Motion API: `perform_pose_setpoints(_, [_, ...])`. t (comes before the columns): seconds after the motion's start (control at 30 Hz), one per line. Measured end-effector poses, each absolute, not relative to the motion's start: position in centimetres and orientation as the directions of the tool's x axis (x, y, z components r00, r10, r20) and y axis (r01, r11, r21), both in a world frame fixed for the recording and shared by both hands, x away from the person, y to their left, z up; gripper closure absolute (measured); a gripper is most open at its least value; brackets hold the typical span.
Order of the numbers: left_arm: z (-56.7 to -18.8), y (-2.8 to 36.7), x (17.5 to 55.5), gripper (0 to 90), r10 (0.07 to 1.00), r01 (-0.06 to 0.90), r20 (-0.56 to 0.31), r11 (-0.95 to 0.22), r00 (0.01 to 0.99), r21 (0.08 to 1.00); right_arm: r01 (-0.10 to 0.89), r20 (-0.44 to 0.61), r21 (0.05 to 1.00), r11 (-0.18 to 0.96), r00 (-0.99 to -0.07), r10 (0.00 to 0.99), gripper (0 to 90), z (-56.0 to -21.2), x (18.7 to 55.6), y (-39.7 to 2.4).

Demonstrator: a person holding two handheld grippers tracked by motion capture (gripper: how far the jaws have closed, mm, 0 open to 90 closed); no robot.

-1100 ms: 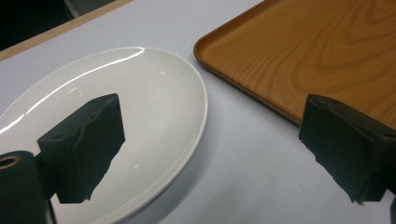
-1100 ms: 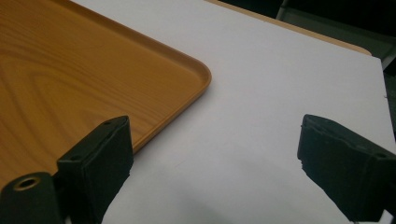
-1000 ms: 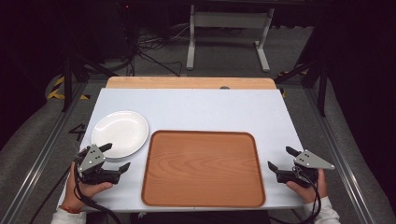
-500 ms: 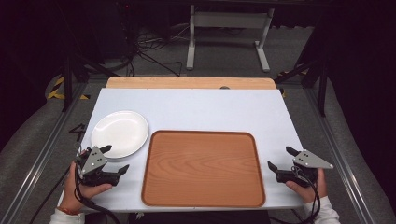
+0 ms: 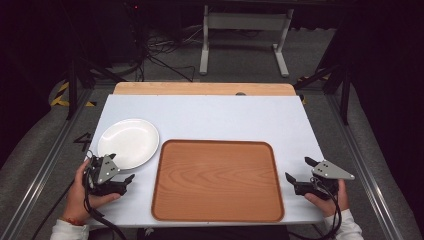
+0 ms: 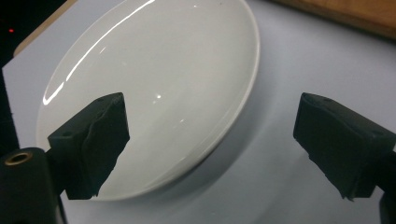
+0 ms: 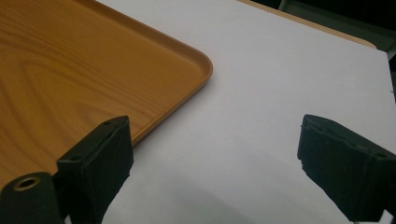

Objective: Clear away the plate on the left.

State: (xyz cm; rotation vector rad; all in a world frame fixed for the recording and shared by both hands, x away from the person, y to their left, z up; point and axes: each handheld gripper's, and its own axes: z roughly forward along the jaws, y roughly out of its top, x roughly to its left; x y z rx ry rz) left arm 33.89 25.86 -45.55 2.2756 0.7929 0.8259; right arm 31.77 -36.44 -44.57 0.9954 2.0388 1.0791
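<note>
Pale blue-grey tabletop (image 5: 220,117), with a strip of bare wood along the far edge. Near the left edge, a white plate (image 5: 128,143), empty. Just beside it, centred toward the near edge, a wooden tray (image 5: 217,180), empty too.

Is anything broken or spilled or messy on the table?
No, nothing stands out. The round white plate lies flat and whole beside the empty rectangular wooden tray, which sits square on the pale table. Both open claws, left and right, hold nothing.
</note>
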Motion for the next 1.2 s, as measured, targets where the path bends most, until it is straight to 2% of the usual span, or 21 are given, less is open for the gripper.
perform_pose_setpoints(0.03, [-45.6, 25.3, 34.3, 12.1, 0.67, 0.324, 0.413, -0.695, 0.617, 0.642, 0.33, -0.171, 0.862, 0.385, -0.525, 0.834, 11.0, -44.6, 31.8, -36.4])
perform_pose_setpoints(0.07, [-45.6, 25.3, 34.3, 13.2, 0.67, 0.324, 0.413, -0.695, 0.617, 0.642, 0.33, -0.171, 0.862, 0.385, -0.525, 0.834, 11.0, -44.6, 31.8, -36.4])
perform_pose_setpoints(0.17, [-45.7, 24.2, 34.8, 18.0, 0.621, 0.311, 0.511, -0.764, 0.595, 0.566, 0.326, -0.169, 0.863, 0.385, -0.532, 0.83, 11.0, -44.6, 31.8, -36.4])
perform_pose_setpoints(0.5, [-45.9, 23.2, 35.1, 29.6, 0.515, 0.299, 0.621, -0.855, 0.592, 0.424, 0.331, -0.156, 0.868, 0.371, -0.526, 0.836, 11.2, -44.6, 31.9, -36.5])
perform_pose_setpoints(0.53, [-45.9, 23.1, 35.0, 32.4, 0.508, 0.299, 0.624, -0.859, 0.593, 0.416, 0.33, -0.16, 0.866, 0.376, -0.529, 0.833, 11.2, -44.6, 31.9, -36.5])
perform_pose_setpoints(0.57, [-45.9, 23.0, 35.0, 42.0, 0.492, 0.287, 0.625, -0.868, 0.607, 0.405, 0.329, -0.163, 0.865, 0.379, -0.531, 0.831, 11.2, -44.6, 31.9, -36.5])
perform_pose_setpoints(0.6, [-45.9, 23.0, 34.9, 42.0, 0.482, 0.284, 0.615, -0.873, 0.624, 0.397, 0.329, -0.163, 0.865, 0.379, -0.531, 0.831, 11.2, -44.6, 31.9, -36.5])
perform_pose_setpoints(0.63, [-45.9, 22.9, 34.8, 47.5, 0.467, 0.276, 0.616, -0.881, 0.634, 0.384, 0.329, -0.16, 0.866, 0.376, -0.532, 0.832, 11.3, -44.6, 31.9, -36.5])
perform_pose_setpoints(0.67, [-46.0, 22.7, 34.7, 60.1, 0.431, 0.256, 0.608, -0.899, 0.666, 0.356, 0.331, -0.156, 0.865, 0.377, -0.537, 0.829, 11.5, -44.6, 31.8, -36.4])
perform_pose_setpoints(0.7, [-46.0, 22.7, 34.7, 68.8, 0.431, 0.256, 0.608, -0.899, 0.666, 0.356, 0.331, -0.156, 0.865, 0.377, -0.537, 0.829, 11.5, -44.6, 31.8, -36.4])
perform_pose_setpoints(0.73, [-46.1, 22.5, 34.6, 68.8, 0.409, 0.246, 0.611, -0.909, 0.678, 0.336, 0.331, -0.16, 0.862, 0.383, -0.54, 0.827, 11.5, -44.6, 31.8, -36.4])
perform_pose_setpoints(0.77, [-46.2, 22.4, 34.5, 75.0, 0.397, 0.236, 0.618, -0.915, 0.679, 0.328, 0.33, -0.165, 0.859, 0.391, -0.543, 0.823, 11.5, -44.7, 31.8, -36.3])
perform_pose_setpoints(0.93, [-46.1, 22.1, 34.4, 79.0, 0.36, 0.22, 0.649, -0.931, 0.67, 0.29, 0.323, -0.16, 0.864, 0.387, -0.553, 0.818, 11.1, -44.8, 31.9, -36.2])
perform_pose_setpoints(1.1, [-45.6, 21.1, 33.9, 85.5, 0.29, 0.178, 0.752, -0.957, 0.593, 0.228, 0.326, -0.156, 0.865, 0.381, -0.546, 0.823, 11.1, -44.7, 31.9, -36.4])
perform_pose_setpoints(1.2, [-45.3, 21.0, 33.9, 87.0, 0.287, 0.178, 0.761, -0.958, 0.582, 0.225, 0.326, -0.152, 0.869, 0.372, -0.539, 0.829, 11.1, -44.6, 31.9, -36.5])
